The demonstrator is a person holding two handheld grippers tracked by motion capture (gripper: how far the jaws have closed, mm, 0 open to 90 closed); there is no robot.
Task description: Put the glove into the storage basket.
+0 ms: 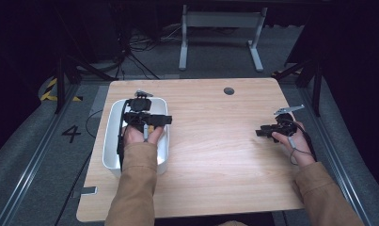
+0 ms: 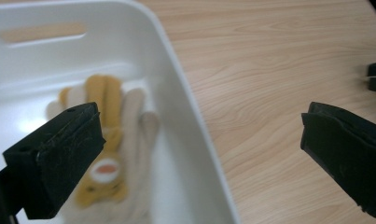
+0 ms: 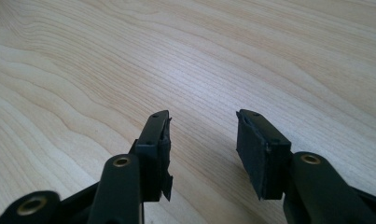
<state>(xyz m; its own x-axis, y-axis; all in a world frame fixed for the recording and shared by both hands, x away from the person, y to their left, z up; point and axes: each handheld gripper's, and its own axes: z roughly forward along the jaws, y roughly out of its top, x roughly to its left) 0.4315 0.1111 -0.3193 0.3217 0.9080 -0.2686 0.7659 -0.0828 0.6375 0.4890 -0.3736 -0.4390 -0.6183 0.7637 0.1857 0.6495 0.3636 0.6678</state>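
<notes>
Jaws of the left gripper stand spread wide with nothing between them, hanging over the near right wall of a white bin at the left side of the tabletop. A soft toy, tan and cream, lies on the bin's floor below the left jaw. Well apart at the right, the right gripper hovers over bare wood, its jaws parted and empty.

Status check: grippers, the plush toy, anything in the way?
Left gripper open above white bin. Plush toy lying in bin, untouched. Right gripper open, empty, over bare table. Bin's wall between left jaws.
</notes>
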